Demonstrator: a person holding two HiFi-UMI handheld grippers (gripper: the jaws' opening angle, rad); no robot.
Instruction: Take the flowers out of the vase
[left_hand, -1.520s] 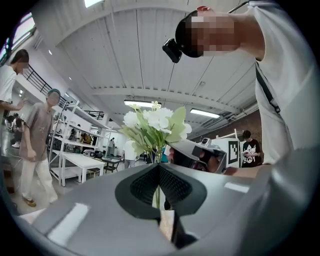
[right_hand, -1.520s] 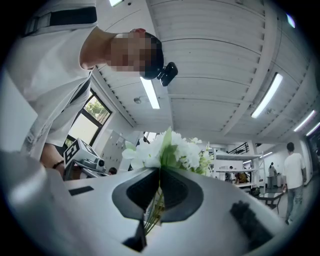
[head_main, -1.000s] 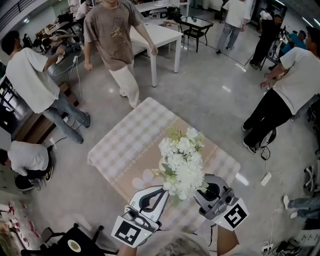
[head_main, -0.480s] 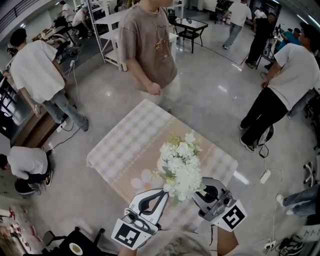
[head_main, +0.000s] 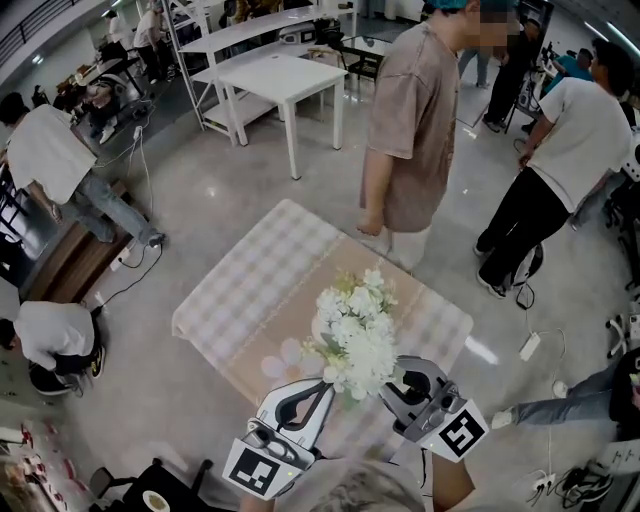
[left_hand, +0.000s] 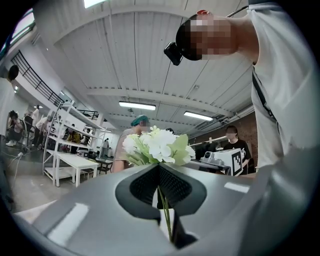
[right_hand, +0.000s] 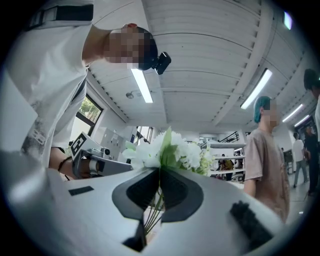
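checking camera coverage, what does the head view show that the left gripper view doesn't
Only the head view: the checked table under the bouquet, and the left gripper seen from outside. Only the left gripper view: its jaws closed on a single flower stem, plus the ceiling lights. Both: the white flowers, the right gripper beside them, and the person in the brown t-shirt.

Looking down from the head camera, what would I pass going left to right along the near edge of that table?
left gripper → flowers → right gripper
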